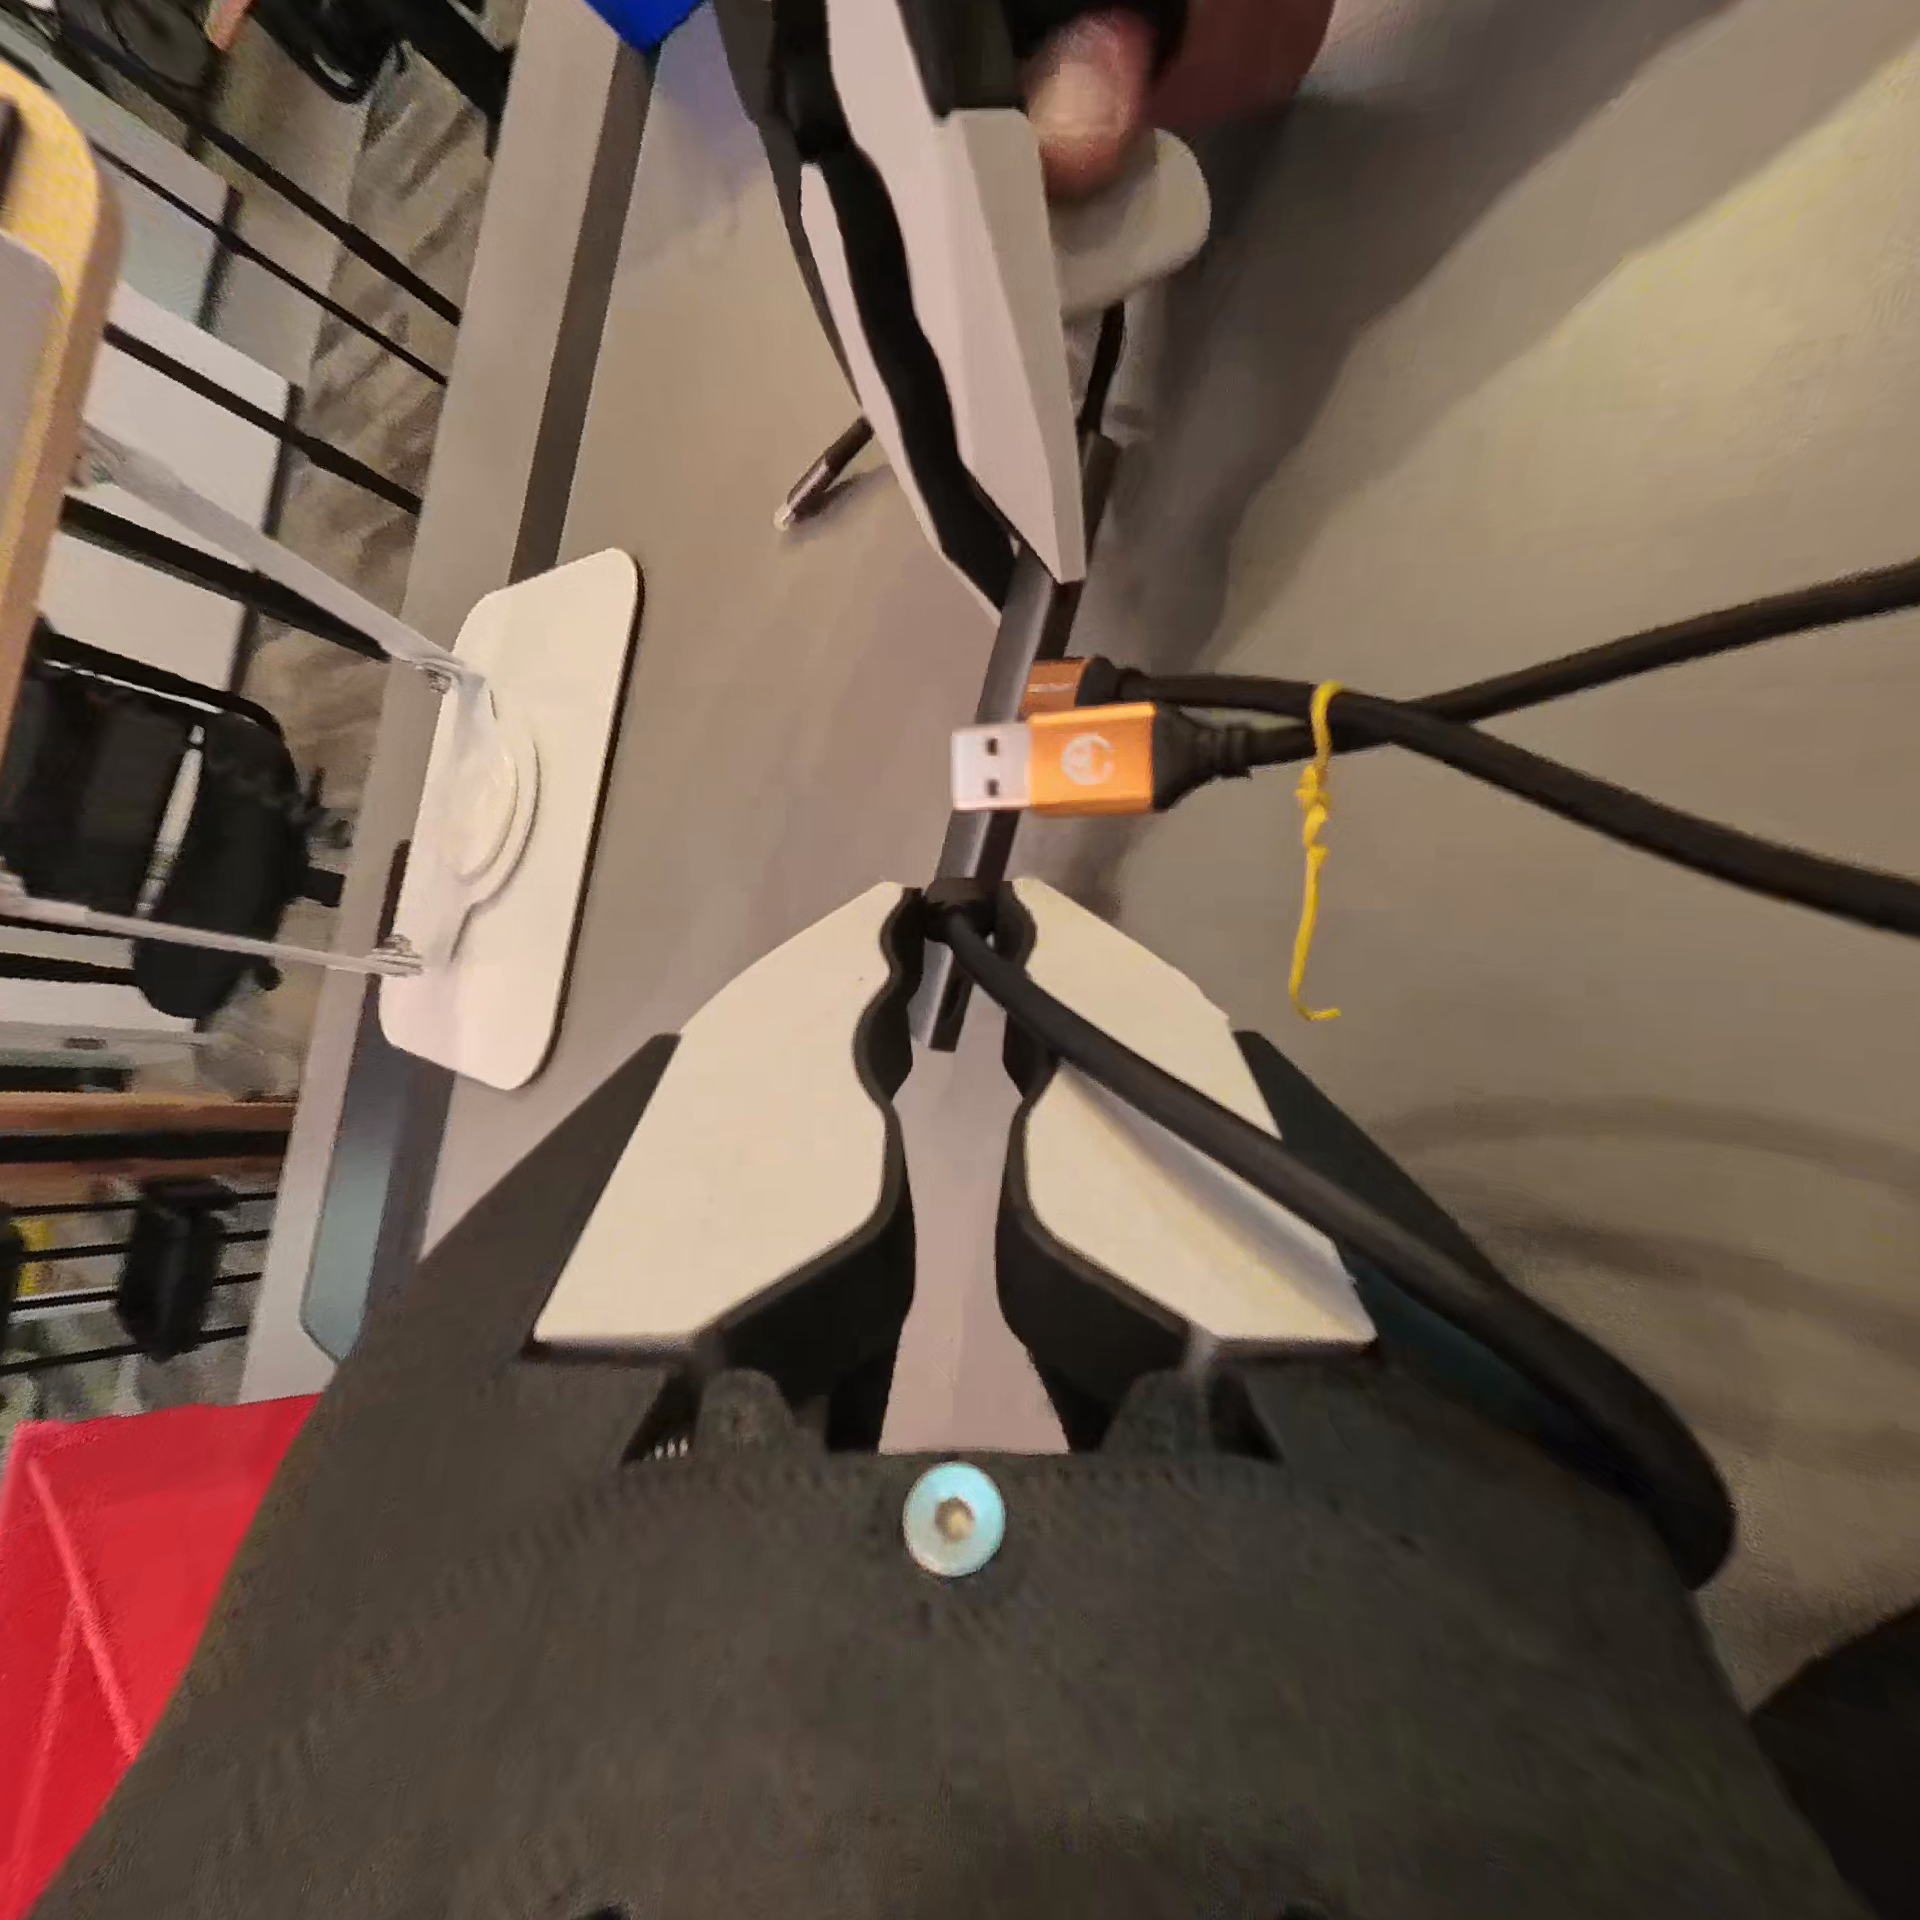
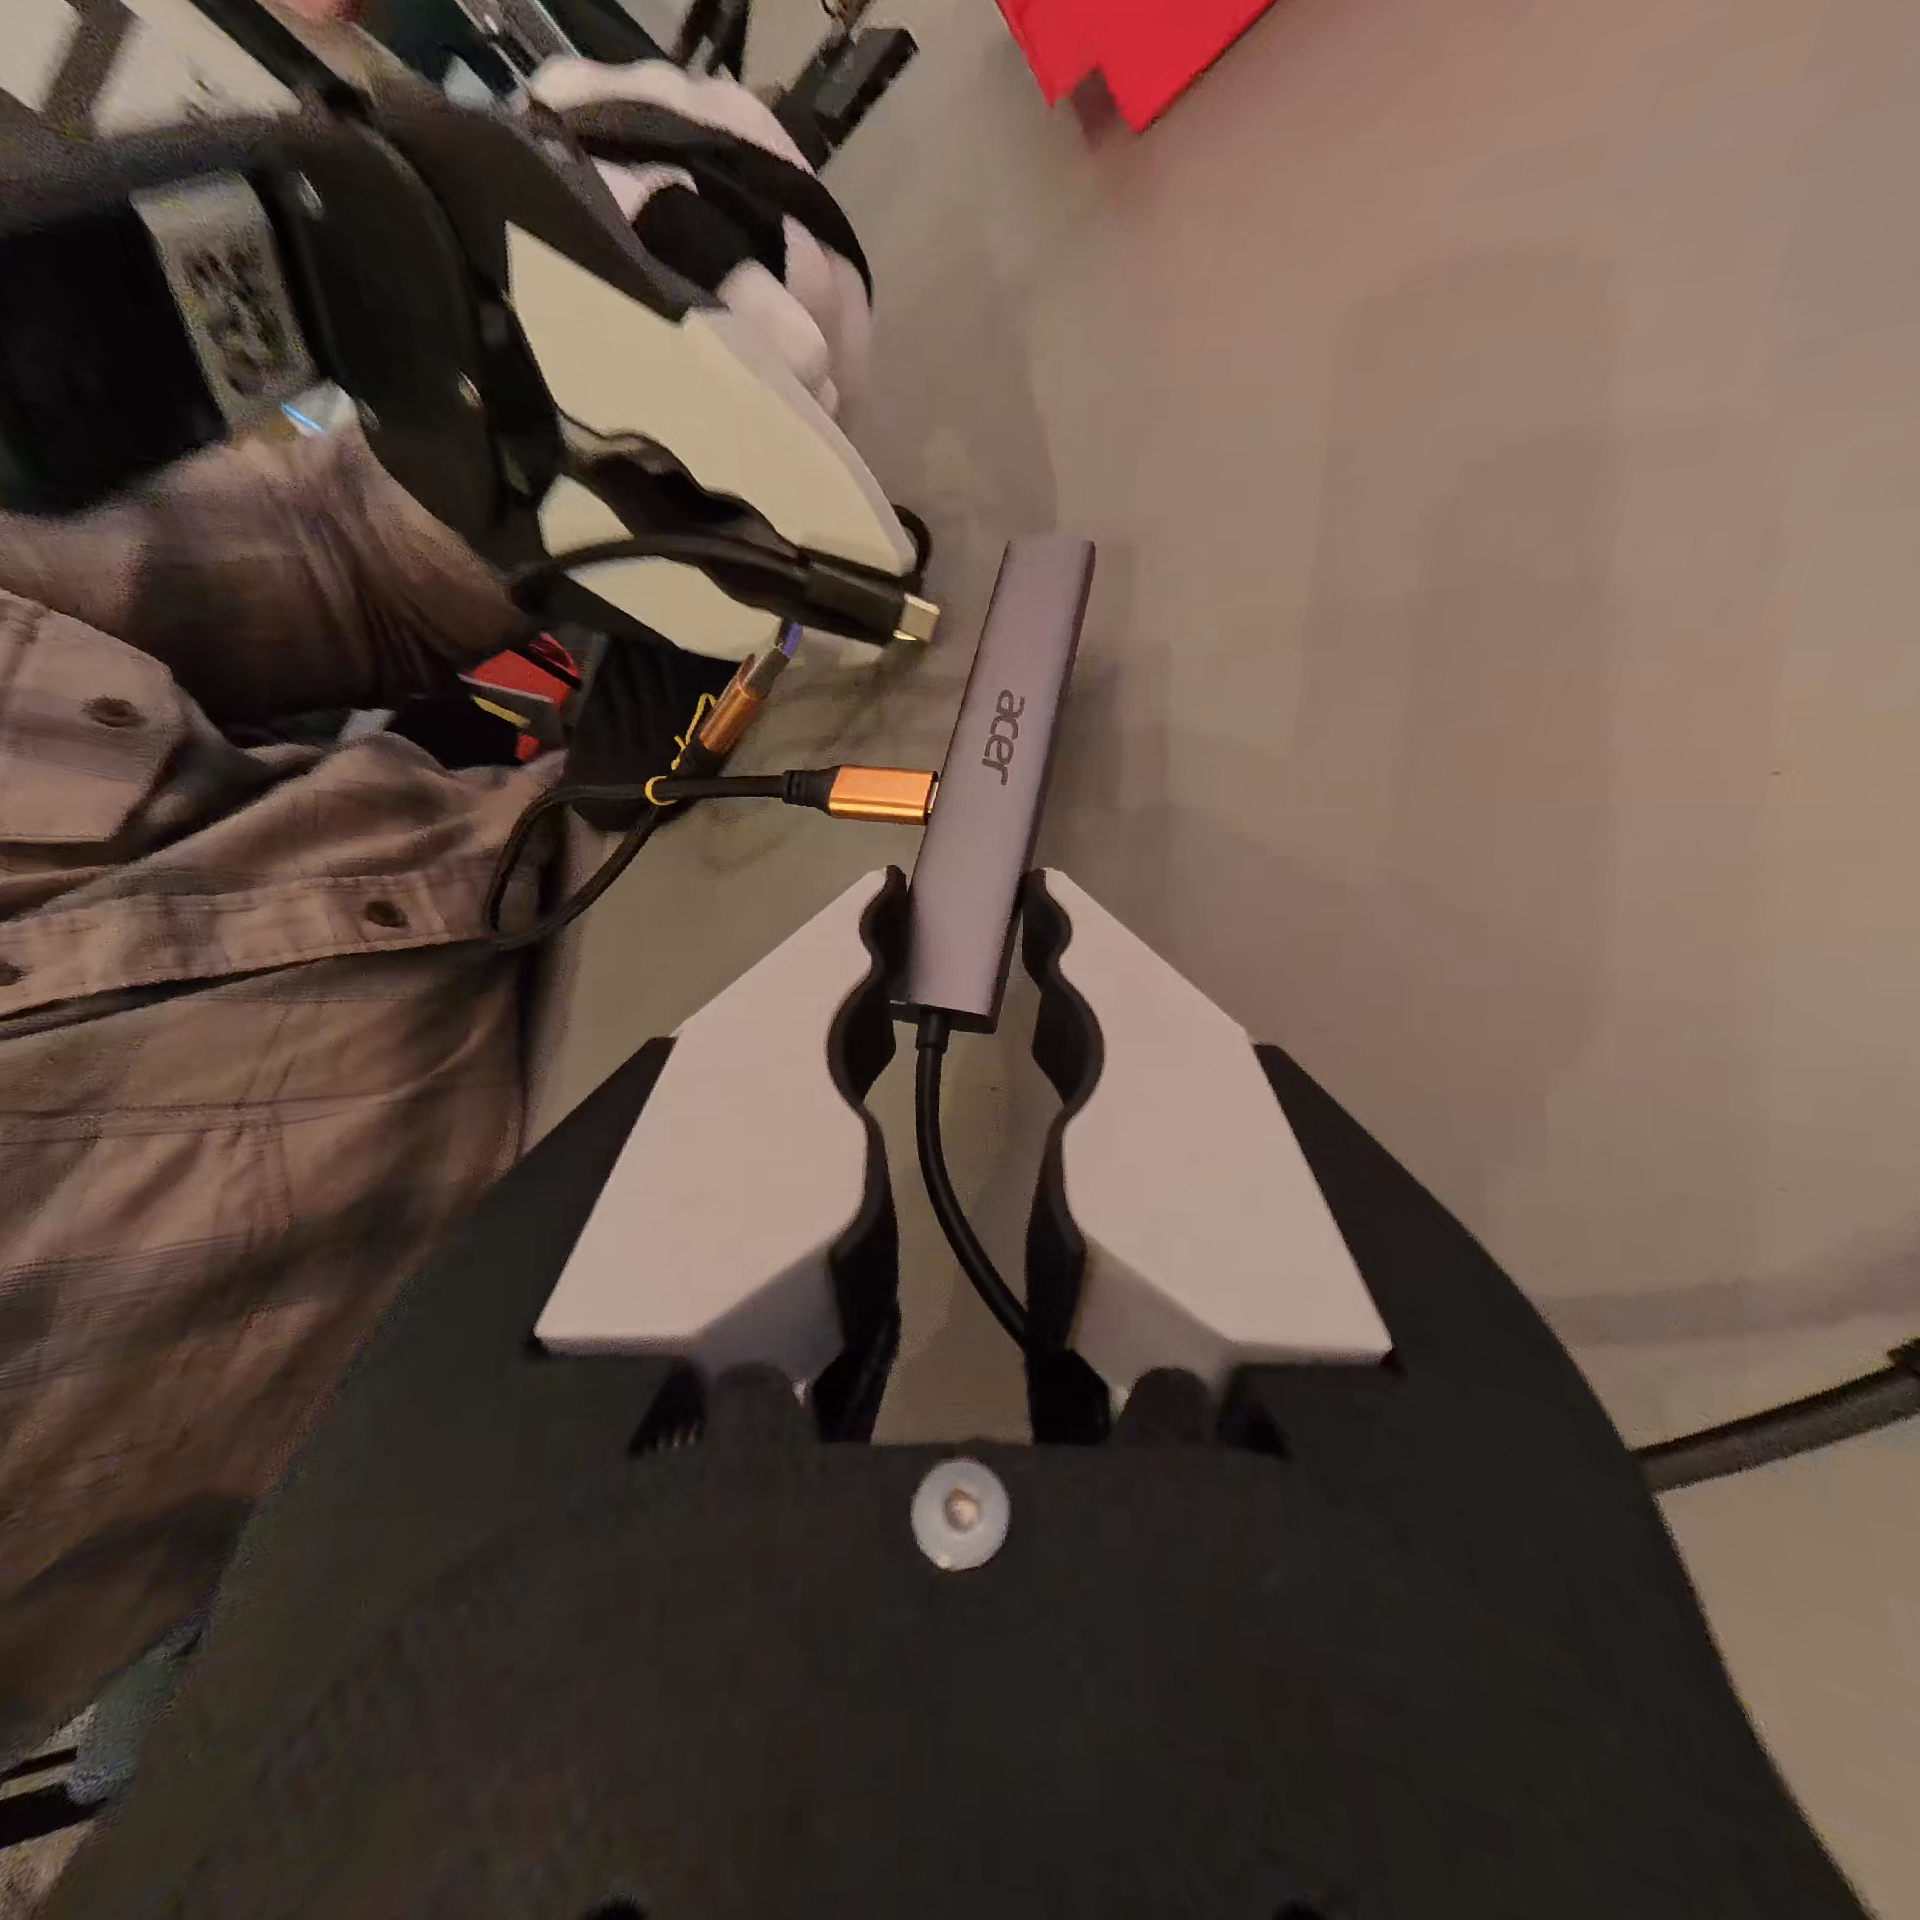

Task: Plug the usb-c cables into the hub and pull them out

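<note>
Grey table (image 2: 1455, 727); right tool (image 2: 961, 904) clamps hub (image 2: 997, 769); left tool (image 1: 956, 914) grips black cable (image 1: 1195, 1122).

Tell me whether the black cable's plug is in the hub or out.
Out. The black cable's plug, held in the left tongs, shows its bare metal tip short of the hub; only the orange plug is seated.

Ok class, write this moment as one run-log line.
left gripper: shut on black USB-C plug, beside hub, not inserted | right gripper: shut on hub | orange plug: in hub
</note>
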A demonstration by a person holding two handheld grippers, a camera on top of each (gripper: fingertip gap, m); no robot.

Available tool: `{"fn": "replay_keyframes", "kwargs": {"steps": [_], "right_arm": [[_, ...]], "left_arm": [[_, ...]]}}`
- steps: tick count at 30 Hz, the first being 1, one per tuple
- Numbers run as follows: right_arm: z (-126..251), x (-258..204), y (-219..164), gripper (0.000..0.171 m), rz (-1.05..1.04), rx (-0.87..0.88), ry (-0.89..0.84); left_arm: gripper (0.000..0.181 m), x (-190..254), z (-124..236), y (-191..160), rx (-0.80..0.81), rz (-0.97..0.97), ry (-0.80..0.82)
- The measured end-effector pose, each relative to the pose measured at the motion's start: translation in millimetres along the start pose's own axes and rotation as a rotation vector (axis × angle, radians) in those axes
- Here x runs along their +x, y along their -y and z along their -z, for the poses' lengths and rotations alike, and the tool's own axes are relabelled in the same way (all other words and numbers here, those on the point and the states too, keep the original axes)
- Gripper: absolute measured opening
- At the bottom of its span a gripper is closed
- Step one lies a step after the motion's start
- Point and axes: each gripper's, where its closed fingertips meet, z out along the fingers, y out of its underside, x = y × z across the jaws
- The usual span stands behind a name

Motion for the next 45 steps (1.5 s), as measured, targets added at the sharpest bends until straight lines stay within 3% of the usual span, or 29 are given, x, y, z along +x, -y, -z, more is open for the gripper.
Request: {"fn": "replay_keyframes", "kwargs": {"steps": [8,17,25,27,30,36,45], "right_arm": [[-6,-12,10,0.020,-0.055,0.045,0.091],[-23,-4,-2,0.021,0.000,-0.043,0.007],[-37,7,-14,0.044,0.119,-0.134,-0.216],[-36,11,-15,0.042,0.164,-0.173,-0.287],[-30,21,-17,0.021,0.202,-0.239,-0.385],[-20,22,-6,0.018,0.271,-0.263,-0.407],[30,30,38,0.017,0.342,-0.308,-0.539]], "left_arm": [[0.013,20,-21,-3,-0.076,-0.241,0.063],[0.014,16,-37,5,-0.073,-0.133,0.083],[0.013,11,-39,18,-0.037,-0.022,0.074],[0.013,10,-37,23,-0.027,-0.026,0.080],[0.013,10,-36,29,-0.011,-0.024,0.084],[0.013,1,-30,34,0.001,-0.002,0.117],[0.013,-49,-10,24,0.003,0.197,0.233]]}}
